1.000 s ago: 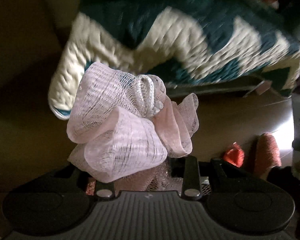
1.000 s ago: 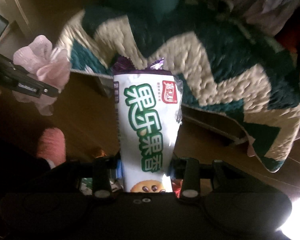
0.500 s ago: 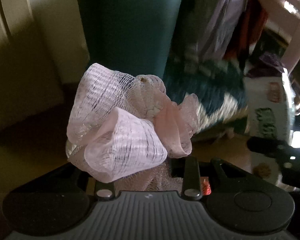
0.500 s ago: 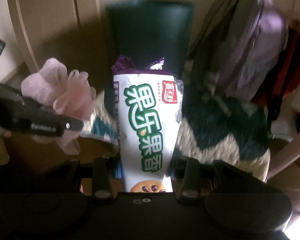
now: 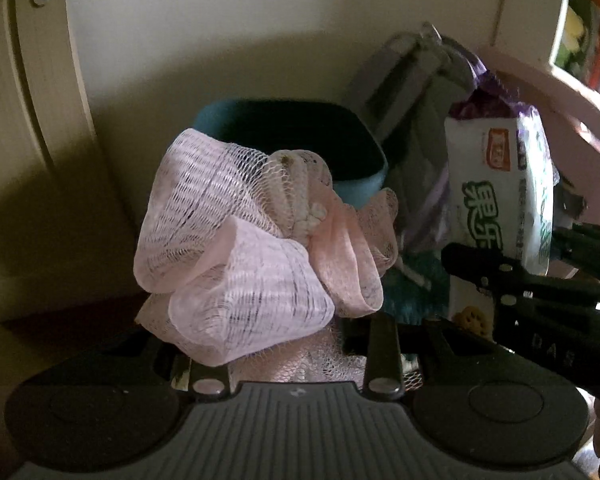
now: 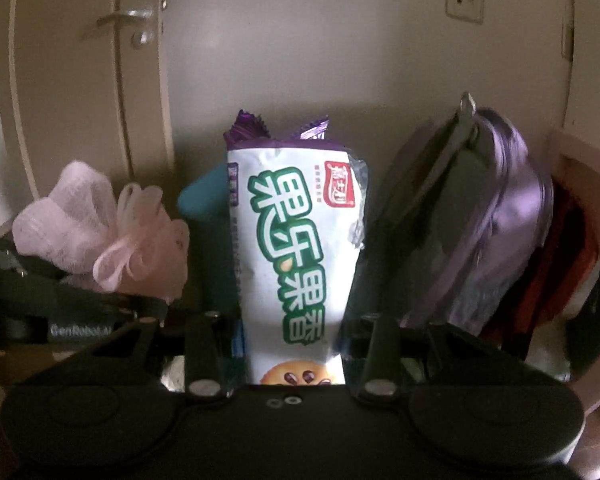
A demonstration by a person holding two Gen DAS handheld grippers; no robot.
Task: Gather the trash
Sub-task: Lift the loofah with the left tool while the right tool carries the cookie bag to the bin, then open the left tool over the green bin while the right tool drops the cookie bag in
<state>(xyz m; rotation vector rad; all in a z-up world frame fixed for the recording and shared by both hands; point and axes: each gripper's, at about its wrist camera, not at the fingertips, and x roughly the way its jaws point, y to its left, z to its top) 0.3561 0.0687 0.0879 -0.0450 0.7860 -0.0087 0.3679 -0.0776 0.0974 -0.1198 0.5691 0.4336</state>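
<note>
My left gripper [image 5: 288,344] is shut on a pink mesh bath sponge [image 5: 256,248], which bulges up over the fingers. Right behind the sponge stands a dark teal bin [image 5: 300,136] with an open top. My right gripper [image 6: 292,320] is shut on a white and purple biscuit wrapper [image 6: 296,240] with green lettering, held upright. In the right wrist view the sponge [image 6: 100,224] and the left gripper [image 6: 80,304] sit to the left, and the teal bin [image 6: 204,200] shows behind the wrapper. The wrapper [image 5: 496,208] appears at the right of the left wrist view.
A cream door with a metal handle [image 6: 128,20] is at the left, a plain wall behind the bin. A grey and purple backpack [image 6: 480,216] hangs at the right, beside a pink frame [image 6: 588,184] with red cloth behind it.
Both grippers have risen and tilted up with their loads. The teal and cream rug and floor have dropped out of view; the bin's open top, the wall and the door now show.
</note>
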